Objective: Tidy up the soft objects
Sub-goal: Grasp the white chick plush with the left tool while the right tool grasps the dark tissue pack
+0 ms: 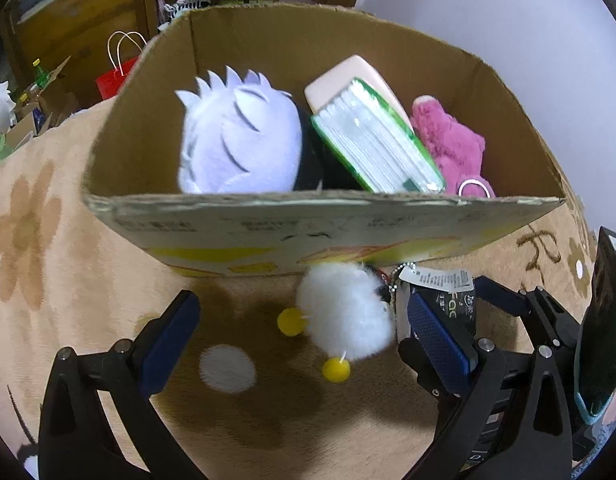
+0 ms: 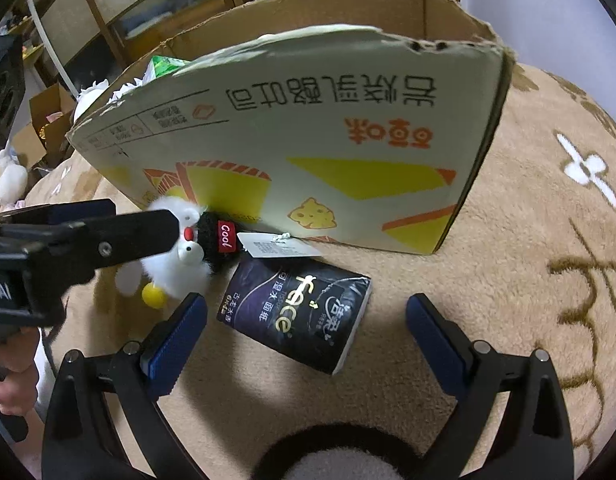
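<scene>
A small fluffy white plush toy [image 1: 344, 314] with round yellow feet lies on the tan floral carpet [image 1: 47, 280] just in front of the open cardboard box [image 1: 308, 216], between the spread blue-padded fingers of the left gripper [image 1: 303, 328], which stands wide open with nothing in its grasp. The right wrist view shows what the left one hides: the toy [image 2: 175, 256] has a red nose and a black fuzzy hat [image 2: 217, 240] bearing a red patch that reads "Cool", with a white paper tag [image 2: 279, 246] attached. Touching or nearly touching the tag lies a dark soft tissue pack [image 2: 299, 316] printed "Face", between the wide-open fingers of the right gripper [image 2: 308, 340], which also holds nothing. The left view catches only the pack's end [image 1: 448, 300], beside the left gripper's right finger. Seen from the right, the box front [image 2: 308, 152] carries upside-down Chinese characters, orange script and yellow cheese-like graphics. Only the left view looks inside the box: a pale lilac spiky-haired plush [image 1: 235, 136], a green-wrapped tissue pack [image 1: 376, 144] leaning on a peach rounded block [image 1: 348, 76], and a pink furry plush [image 1: 452, 144] with a metal ring. Beyond the box stands a red paper bag [image 1: 113, 78] with white handles.
</scene>
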`<state>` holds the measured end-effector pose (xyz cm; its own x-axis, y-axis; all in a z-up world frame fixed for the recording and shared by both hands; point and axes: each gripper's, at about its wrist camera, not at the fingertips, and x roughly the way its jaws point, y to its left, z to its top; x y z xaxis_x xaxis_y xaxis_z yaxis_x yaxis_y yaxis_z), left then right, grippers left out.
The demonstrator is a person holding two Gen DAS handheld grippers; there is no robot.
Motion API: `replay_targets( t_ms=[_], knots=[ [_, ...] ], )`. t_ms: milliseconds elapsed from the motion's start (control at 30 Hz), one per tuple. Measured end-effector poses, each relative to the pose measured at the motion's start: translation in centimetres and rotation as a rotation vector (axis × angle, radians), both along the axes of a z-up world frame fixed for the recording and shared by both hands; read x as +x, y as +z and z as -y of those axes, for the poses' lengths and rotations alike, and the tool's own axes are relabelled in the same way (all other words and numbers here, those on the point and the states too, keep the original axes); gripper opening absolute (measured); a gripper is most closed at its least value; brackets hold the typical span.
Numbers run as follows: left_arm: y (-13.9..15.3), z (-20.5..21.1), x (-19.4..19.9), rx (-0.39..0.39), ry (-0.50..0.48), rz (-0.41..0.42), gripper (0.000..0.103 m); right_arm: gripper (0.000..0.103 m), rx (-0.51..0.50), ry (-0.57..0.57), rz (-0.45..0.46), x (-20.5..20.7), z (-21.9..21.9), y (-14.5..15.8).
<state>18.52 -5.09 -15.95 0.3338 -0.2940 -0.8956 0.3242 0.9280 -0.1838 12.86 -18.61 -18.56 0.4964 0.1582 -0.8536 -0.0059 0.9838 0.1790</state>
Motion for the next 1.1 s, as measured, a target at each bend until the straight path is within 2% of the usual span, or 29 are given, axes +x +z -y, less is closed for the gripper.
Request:
replay_targets(
  t_ms=[133, 233, 300, 367, 467, 567, 700, 900, 1100],
  knots=[
    [-0.3, 0.4, 0.1, 0.009, -0.007, -0.005, 0.102, 0.103, -0.006, 0.006, -0.008, -0.1, -0.2, 0.1],
    [-0.7, 0.8, 0.1, 0.012, -0.007, -0.016, 0.102, 0.095, -0.019, -0.002, -0.015, 0.1, -0.5, 0.0],
    [-1.2, 0.9, 0.2, 0.022, -0.01, -0.023, 0.102, 0.083, -0.025, -0.009, -0.013, 0.0, -0.4, 0.0],
    [-1.6, 1.3, 0.1, 0.045, -0.013, -0.028, 0.102, 0.076, -0.025, -0.02, -0.014, 0.0, 0.0, 0.0],
    [-2.0, 1.6, 0.2, 0.057, -0.016, -0.041, 0.091, 0.075, -0.009, -0.025, -0.013, 0.0, 0.3, 0.0],
    [-2.5, 1.8, 0.2, 0.035, -0.012, -0.068, 0.076, 0.075, -0.026, -0.014, -0.008, -0.1, 0.1, -0.1],
    [-2.7, 2.4, -0.3, 0.001, -0.032, -0.085, 0.046, 0.074, -0.038, 0.002, -0.005, -0.5, -0.2, 0.0],
    [-2.1, 3.4, -1.5, 0.029, -0.055, -0.028, 0.04, 0.074, -0.012, -0.005, -0.002, -1.5, 0.2, 0.2],
    [-1.0, 2.2, -2.4, 0.017, -0.005, 0.011, 0.04, 0.073, -0.023, -0.013, 0.018, -2.3, 1.2, 1.5]
  ],
)
